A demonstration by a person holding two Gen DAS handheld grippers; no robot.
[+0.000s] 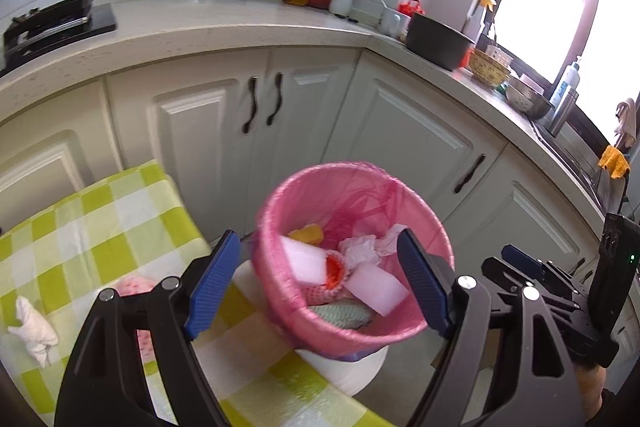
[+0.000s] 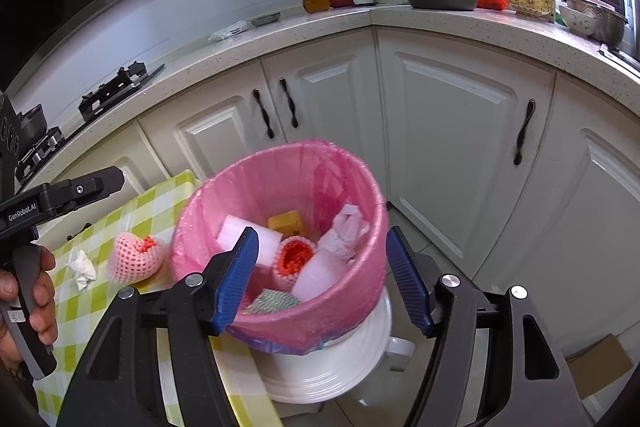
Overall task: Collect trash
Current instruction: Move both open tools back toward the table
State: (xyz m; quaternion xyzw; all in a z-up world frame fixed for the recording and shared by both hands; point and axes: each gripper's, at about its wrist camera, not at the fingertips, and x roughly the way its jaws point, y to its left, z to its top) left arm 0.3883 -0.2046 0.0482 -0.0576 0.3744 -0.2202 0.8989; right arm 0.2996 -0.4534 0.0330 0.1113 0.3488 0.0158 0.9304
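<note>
Left wrist view: the left claw (image 1: 320, 283) is hanging wide open over the pink-lined trash bin (image 1: 408, 337), holding nothing, its blue fingers (image 1: 422, 281) spread to either side of the bin's mouth. Foam blocks, a crumpled tissue and netted fruit wrappers are lying inside the bin. On the checked counter (image 1: 100, 227) a crumpled white tissue (image 1: 34, 325) is sitting well apart from the bin, and a pink foam net (image 1: 134, 285) is peeking out behind the left finger. To do the next pick well, I judge the claw should be coming down over one loose piece with its fingers either side of it and closing gently, since both items crush easily.

Right wrist view: the right claw (image 2: 322, 277) is likewise gaping wide and empty, its fingers straddling the bin's near rim without visibly touching it. The foam net (image 2: 134, 259) is lying just beside the bin; the tissue (image 2: 82, 269) is lying further left.
</note>
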